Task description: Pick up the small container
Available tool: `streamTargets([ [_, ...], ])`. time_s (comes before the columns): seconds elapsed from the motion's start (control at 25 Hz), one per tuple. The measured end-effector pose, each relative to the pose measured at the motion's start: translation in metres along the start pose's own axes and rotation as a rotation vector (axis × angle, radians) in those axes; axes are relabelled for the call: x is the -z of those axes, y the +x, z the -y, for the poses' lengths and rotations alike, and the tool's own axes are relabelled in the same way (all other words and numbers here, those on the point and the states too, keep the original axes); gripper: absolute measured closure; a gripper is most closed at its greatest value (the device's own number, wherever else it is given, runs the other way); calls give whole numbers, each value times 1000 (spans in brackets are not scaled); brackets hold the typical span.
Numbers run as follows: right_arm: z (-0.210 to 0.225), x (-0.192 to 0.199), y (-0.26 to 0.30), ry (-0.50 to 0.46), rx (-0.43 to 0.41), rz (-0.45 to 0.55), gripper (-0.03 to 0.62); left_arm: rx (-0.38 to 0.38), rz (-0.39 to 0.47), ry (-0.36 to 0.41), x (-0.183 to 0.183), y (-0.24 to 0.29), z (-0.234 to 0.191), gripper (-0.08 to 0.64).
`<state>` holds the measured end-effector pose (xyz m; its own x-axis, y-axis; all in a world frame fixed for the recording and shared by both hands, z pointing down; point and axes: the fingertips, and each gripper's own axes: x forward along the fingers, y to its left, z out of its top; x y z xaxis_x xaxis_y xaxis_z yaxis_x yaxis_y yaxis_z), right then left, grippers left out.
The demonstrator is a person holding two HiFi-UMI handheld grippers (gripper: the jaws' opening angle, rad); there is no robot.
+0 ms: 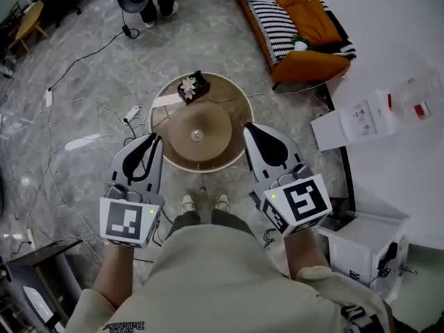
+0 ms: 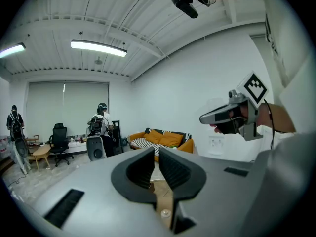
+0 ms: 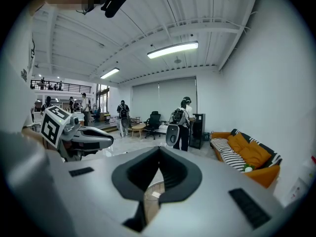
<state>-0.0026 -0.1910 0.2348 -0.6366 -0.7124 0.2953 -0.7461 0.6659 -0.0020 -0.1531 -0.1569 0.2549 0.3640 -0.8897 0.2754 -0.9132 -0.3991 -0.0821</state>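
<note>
Left gripper (image 1: 153, 141): jaws pressed together, nothing between them.
Right gripper (image 1: 250, 130): jaws pressed together, empty.
Both grippers held at near rim of round bench (image 1: 239, 106), one each side, pointing toward it.
Small container (image 1: 193, 87): dark, holds white flowers, stands at far edge of bench, well apart from both grippers.
White card (image 1: 166, 100) lies just left of container.
Striped sofa (image 1: 298, 26) beyond bench.
</note>
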Motion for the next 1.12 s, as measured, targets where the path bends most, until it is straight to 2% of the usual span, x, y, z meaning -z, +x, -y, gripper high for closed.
streamTargets([
  [0.16,15,9,18,-7,14,-17,595,3,9,33,1,27,-5,541],
  [0.24,22,15,29,-28,31,-31,595,36,-2,31,7,43,-4,480],
  [0.36,30,28,46,-43,27,-41,595,78,-17,25,19,68,-2,426],
  [0.52,41,48,67,-21,16,-64,595,136,-24,11,40,98,3,322],
  [0.68,56,71,89,8,13,-98,595,175,-25,37,67,132,7,267],
  [1.12,79,145,148,59,0,-181,595,212,-88,37,173,215,10,213],
])
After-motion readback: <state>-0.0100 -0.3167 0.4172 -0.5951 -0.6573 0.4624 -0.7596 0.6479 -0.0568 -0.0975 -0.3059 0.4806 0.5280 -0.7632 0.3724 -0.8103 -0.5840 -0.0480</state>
